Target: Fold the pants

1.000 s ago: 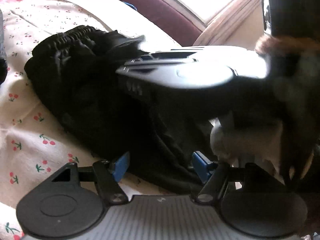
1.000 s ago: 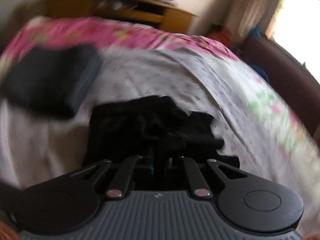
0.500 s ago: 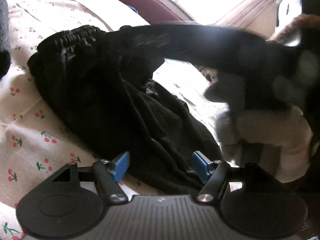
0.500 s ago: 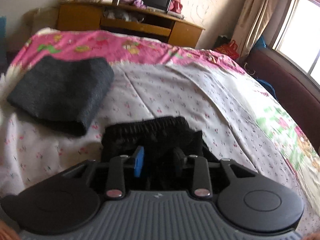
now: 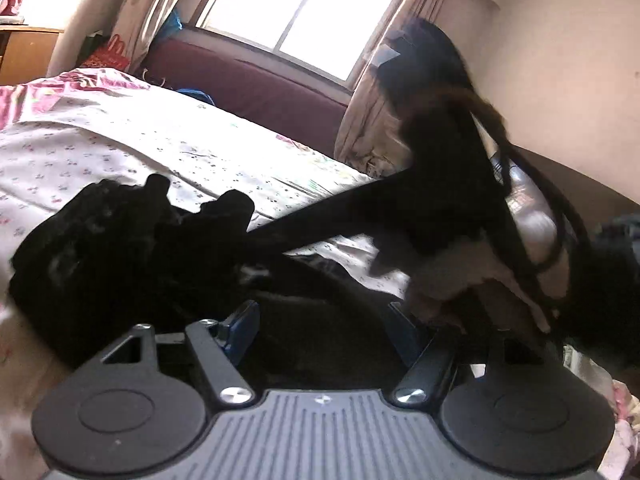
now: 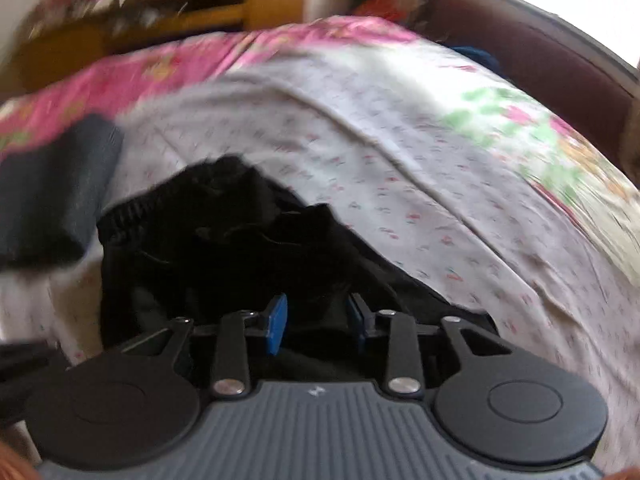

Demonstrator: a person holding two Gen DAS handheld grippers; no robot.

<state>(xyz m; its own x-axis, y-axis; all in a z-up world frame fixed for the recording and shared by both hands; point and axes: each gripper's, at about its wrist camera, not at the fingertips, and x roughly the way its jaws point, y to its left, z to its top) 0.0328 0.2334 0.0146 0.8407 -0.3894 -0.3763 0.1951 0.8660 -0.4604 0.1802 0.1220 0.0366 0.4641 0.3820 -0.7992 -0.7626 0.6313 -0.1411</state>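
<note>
The black pants (image 5: 120, 248) lie bunched on the white cherry-print bed sheet (image 5: 120, 148). In the right wrist view the pants (image 6: 224, 248) show their elastic waistband at the left. My left gripper (image 5: 324, 324) is open, its blue-padded fingers low over the dark cloth near me. My right gripper (image 6: 316, 316) is open, its blue pads apart just above the pants, with nothing between them. The view is motion-blurred.
A folded dark grey garment (image 6: 52, 188) lies on the bed left of the pants. The person (image 5: 448, 200) in black leans in from the right. A maroon headboard (image 5: 248, 84), a window and a wooden desk (image 6: 168, 20) stand beyond the bed.
My right gripper has opened from shut and swung right over the pants. My left gripper stayed open and tilted up, so the window and the person come into view.
</note>
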